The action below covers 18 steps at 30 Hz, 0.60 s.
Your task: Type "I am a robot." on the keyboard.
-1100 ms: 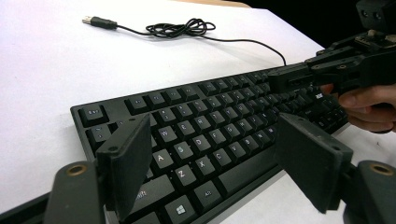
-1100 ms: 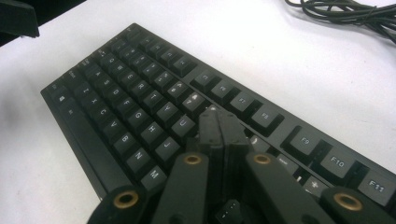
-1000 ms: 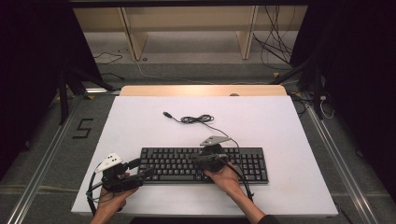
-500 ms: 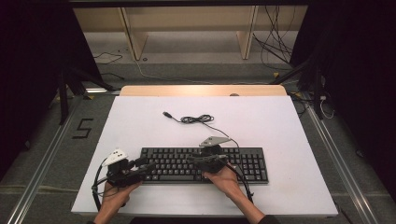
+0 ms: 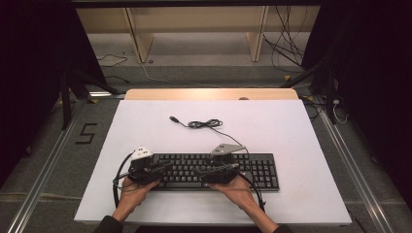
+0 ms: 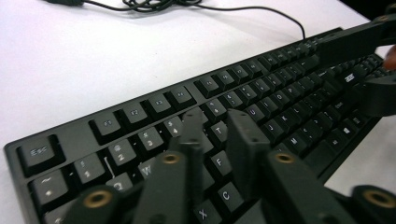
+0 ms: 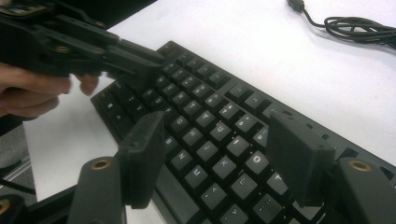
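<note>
We hold the nearly closed left gripper (image 6: 219, 135) over the left keys of the keyboard (image 5: 214, 171), whose long axis runs crosswise along the worktop's (image 5: 291, 136) near edge, the open right gripper (image 7: 219, 154) hovering mid-board.

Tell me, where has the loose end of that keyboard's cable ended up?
In the high view the cable's plug lies on the white table, beyond the keyboard and towards its left, just left of the coiled bundle of cable.
</note>
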Motion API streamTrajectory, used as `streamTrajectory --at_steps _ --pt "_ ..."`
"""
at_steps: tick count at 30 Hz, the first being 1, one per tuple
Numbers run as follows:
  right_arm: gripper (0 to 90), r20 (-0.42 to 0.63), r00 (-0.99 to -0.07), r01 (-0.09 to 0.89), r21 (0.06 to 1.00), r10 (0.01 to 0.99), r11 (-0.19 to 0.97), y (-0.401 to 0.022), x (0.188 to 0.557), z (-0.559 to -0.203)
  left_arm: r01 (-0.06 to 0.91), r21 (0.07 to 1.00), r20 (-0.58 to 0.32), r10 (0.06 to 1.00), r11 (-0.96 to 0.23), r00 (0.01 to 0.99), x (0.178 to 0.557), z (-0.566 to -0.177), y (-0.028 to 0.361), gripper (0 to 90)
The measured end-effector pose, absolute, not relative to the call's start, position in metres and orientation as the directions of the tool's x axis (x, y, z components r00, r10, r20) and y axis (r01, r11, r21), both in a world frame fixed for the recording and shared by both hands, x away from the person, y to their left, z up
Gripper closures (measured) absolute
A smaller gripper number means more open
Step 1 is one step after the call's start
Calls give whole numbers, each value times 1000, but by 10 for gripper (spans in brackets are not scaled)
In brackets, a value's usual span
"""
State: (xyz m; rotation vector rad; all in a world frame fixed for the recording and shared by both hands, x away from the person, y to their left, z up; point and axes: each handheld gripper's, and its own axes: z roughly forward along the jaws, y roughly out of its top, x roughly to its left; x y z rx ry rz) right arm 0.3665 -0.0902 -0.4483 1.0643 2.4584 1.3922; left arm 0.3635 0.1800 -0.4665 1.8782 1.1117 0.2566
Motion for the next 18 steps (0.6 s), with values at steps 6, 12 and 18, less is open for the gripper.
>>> streamTrajectory --at_steps 6,12,18 --pt "361 225 -742 511 799 632 317 -95 364 -446 601 766 -225 780 -228 584 371 -470 174 888" --pt "360 227 -740 510 803 633 308 -97 362 -445 615 749 -215 787 -247 578 375 -471 169 889" --pt "360 230 -741 510 804 631 305 -98 361 -445 631 727 -204 793 -269 573 379 -476 166 890"
